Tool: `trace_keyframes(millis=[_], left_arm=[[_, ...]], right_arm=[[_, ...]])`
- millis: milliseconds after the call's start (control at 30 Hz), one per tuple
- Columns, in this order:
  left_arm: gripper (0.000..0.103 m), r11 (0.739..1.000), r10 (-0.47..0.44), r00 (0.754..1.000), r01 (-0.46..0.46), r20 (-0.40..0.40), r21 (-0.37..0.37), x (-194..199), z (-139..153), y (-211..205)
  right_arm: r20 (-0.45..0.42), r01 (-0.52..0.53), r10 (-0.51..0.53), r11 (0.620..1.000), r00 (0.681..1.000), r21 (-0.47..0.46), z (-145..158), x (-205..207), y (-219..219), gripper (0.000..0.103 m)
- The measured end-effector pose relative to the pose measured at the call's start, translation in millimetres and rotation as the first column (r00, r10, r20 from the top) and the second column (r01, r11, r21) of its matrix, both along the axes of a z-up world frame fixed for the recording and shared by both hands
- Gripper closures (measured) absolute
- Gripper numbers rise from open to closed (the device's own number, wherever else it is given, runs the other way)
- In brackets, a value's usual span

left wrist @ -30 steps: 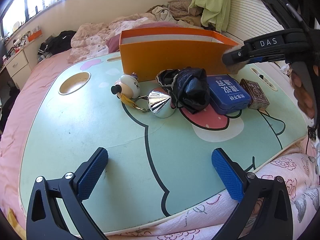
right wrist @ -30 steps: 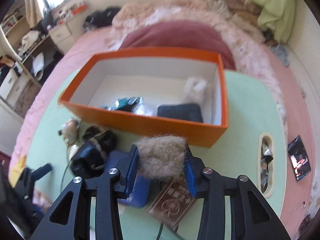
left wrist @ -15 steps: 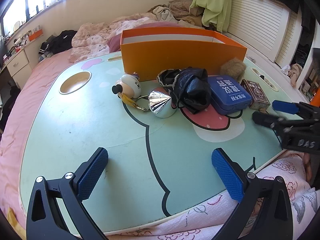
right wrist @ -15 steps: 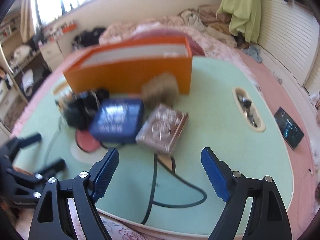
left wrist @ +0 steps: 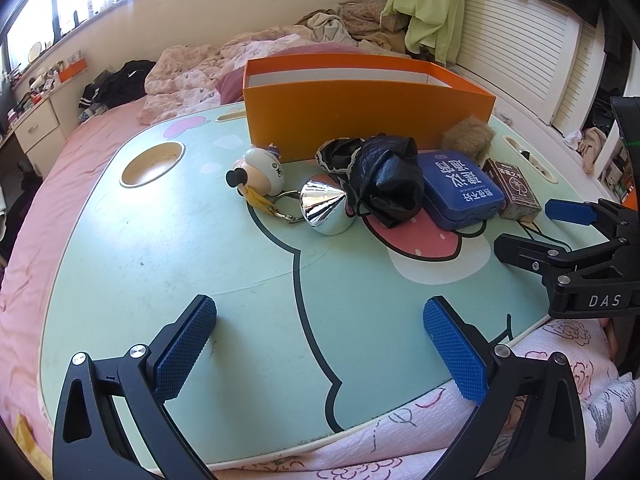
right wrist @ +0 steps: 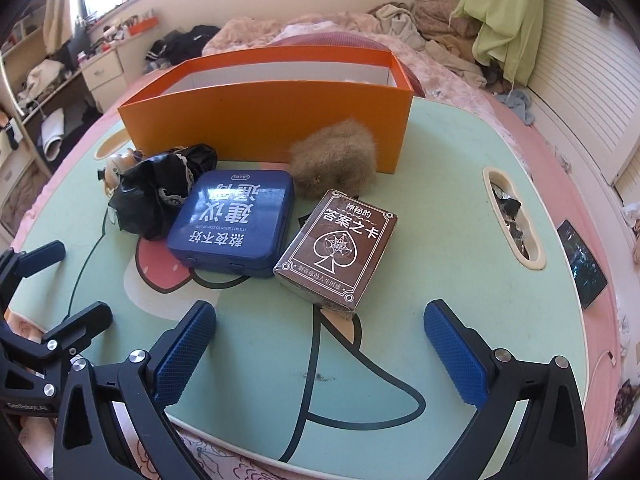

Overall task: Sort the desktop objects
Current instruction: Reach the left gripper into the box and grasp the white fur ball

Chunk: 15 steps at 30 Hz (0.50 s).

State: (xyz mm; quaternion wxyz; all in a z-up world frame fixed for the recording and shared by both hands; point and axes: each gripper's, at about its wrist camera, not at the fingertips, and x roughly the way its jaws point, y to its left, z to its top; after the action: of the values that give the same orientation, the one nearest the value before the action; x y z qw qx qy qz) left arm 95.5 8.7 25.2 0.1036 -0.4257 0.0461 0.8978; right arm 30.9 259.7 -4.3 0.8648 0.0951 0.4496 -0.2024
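Observation:
The orange box (right wrist: 264, 120) stands at the back of the green lap table (left wrist: 160, 260). A brown fur ball (right wrist: 334, 156) lies on the table against the box's outer wall. In front of it sit a brown card pack (right wrist: 340, 244), a blue tin (right wrist: 232, 224) and a crumpled black bag (right wrist: 160, 192). A silver cone (left wrist: 324, 208) and a toy keychain (left wrist: 260, 176) lie further left. My right gripper (right wrist: 320, 316) hovers before the card pack, its jaws opening wide with nothing between them. My left gripper (left wrist: 320, 312) is open over bare table near the front edge.
A round cup hole (left wrist: 152, 158) is at the table's back left. A long slot (right wrist: 512, 220) holding small bits is at its right. A phone (right wrist: 586, 264) lies on the pink bedding beyond the right edge. Bedding surrounds the table.
The right gripper let go of the fur ball, spread its jaws, and came back and down from above the box. The ball now rests outside the box. The left gripper stayed put.

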Motion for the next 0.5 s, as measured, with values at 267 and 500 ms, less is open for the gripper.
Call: trace_keyframes(millis=[267, 500], left_arm=[[0.029, 0.998, 0.03, 0.999, -0.029, -0.015, 0.047, -3.7, 15.3, -9.9], [0.036, 0.959, -0.158, 0.986, 0.167, -0.057, 0.229, -50.4, 110.3, 32.4]], right_arm=[[0.001, 0.008, -0.008, 1.0, 1.0, 0.001, -0.4, 0.2, -0.2, 0.0], [0.001, 0.015, -0.015, 1.0, 1.0, 0.001, -0.1, 0.4, -0.6, 0.0]])
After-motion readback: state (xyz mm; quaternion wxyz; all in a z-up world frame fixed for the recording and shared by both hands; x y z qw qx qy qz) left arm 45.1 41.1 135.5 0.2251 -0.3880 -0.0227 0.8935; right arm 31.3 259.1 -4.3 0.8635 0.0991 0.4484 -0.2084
